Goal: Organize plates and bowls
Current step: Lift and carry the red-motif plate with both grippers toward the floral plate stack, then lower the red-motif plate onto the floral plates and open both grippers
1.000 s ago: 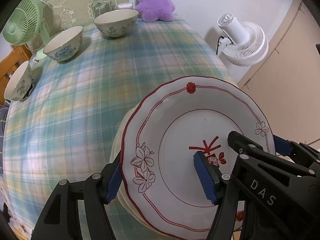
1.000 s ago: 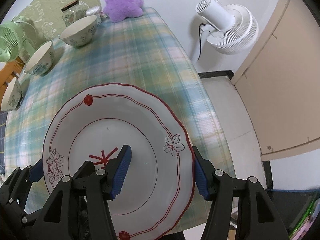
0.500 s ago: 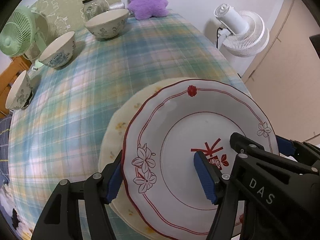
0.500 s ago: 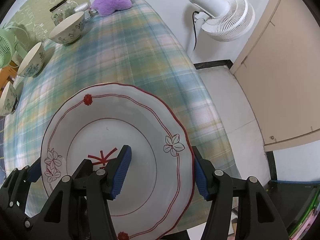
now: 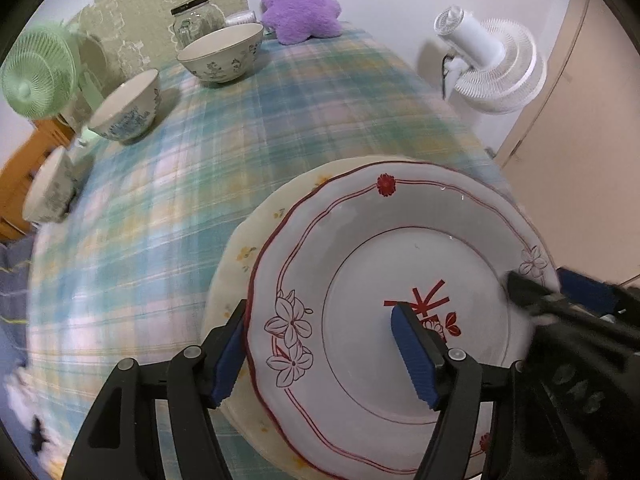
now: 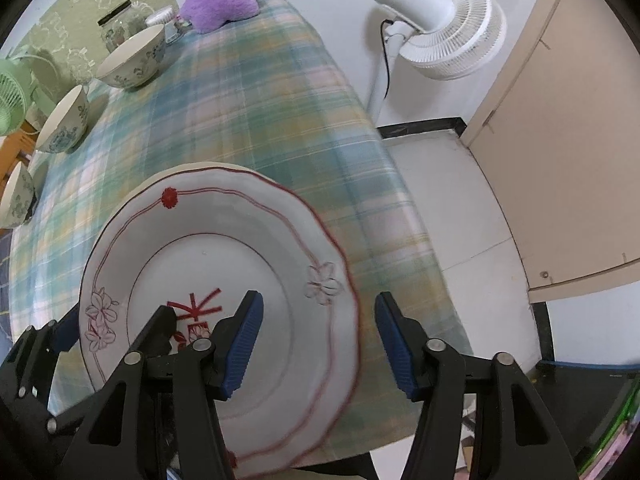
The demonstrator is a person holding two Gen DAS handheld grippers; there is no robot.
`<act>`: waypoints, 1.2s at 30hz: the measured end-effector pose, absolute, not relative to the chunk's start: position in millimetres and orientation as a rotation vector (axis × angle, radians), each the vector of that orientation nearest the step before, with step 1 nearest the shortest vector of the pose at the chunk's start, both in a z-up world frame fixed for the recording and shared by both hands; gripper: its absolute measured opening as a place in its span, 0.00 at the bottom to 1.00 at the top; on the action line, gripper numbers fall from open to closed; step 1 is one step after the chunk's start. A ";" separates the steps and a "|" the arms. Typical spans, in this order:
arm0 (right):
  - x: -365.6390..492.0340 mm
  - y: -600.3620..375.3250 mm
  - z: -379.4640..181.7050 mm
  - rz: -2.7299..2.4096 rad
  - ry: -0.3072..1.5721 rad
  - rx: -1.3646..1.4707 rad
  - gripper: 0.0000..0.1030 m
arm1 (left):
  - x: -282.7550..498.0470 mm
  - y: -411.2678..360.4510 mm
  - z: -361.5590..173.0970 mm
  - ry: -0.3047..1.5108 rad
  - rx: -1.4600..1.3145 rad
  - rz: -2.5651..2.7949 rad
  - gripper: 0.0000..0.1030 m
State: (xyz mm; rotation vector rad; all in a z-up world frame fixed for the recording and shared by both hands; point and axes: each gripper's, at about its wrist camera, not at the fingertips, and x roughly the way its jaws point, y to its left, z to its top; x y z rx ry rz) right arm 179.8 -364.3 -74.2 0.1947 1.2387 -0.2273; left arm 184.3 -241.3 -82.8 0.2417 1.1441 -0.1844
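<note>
Plate [image 5: 400,280] with red trim lies on a cream plate [image 5: 256,240], stacked to tidy the worktop [image 5: 160,184]. Left tongs [image 5: 320,354] straddle its near rim, released and just widening. Right tongs [image 6: 316,344] straddle the opposite rim, narrowing, pads apparently clear. Blur hides that edge; three bowls [image 5: 124,110] wait beyond

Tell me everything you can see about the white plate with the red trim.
The red-trimmed plate is white, glossy and ceramic-looking, with a scalloped red rim, red rings, outlined flowers and a red centre motif. It sits face up over a cream plate near the plaid tablecloth's edge. The left gripper straddles one side of its rim, jaws just opening; contact unclear. The right gripper straddles the opposite side, jaws just closing, outer pad clear of it.
</note>
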 end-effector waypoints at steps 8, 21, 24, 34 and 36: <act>178.6 -353.2 -71.9 -0.209 1.242 0.116 0.25 | 185.0 -239.0 -85.0 1.142 0.257 -0.159 0.75; 198.5 -345.6 -71.7 -0.146 1.252 0.081 0.34 | 192.5 -224.3 -77.5 1.159 0.170 -0.186 0.87; 200.9 -344.6 -69.9 -0.087 1.242 0.095 0.54 | 195.1 -214.5 -73.5 1.158 0.136 -0.167 0.88; 212.7 -313.5 -49.9 0.003 1.165 0.063 0.73 | 195.0 -168.1 -56.0 1.131 0.023 -0.153 0.92; 213.2 -301.5 -45.5 0.010 1.151 0.055 0.73 | 195.5 -156.1 -53.5 1.124 0.015 -0.149 0.92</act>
